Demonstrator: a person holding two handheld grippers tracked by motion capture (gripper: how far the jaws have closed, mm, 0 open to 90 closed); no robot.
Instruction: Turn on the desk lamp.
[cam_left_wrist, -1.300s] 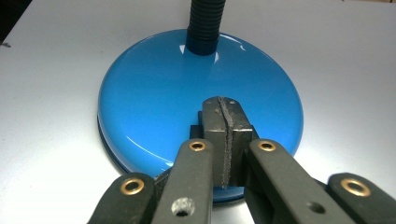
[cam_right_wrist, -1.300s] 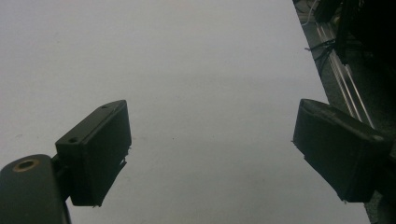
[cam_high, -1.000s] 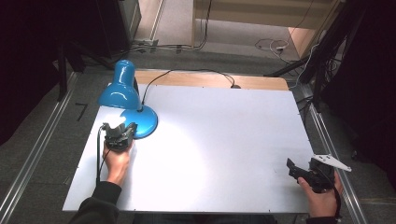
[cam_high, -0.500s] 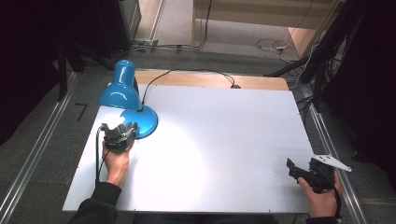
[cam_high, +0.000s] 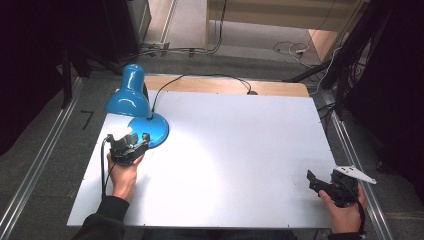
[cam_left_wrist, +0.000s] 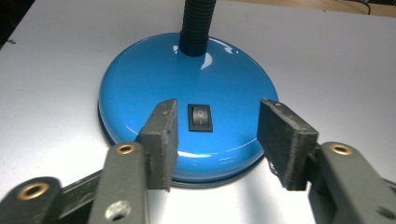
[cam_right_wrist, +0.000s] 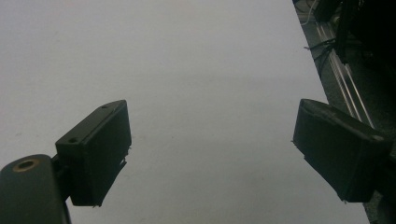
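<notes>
While spread apart, the left gripper (cam_left_wrist: 217, 140) frames the lamp's switch (cam_left_wrist: 200, 117).

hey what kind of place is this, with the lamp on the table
Probably a lab or recording workspace: a bare white table on metal rails, loose cables on the floor, and a blue desk lamp.

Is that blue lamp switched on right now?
On, it seems: a bright pool of light lies on the table under the lamp shade, beside the left gripper.
</notes>
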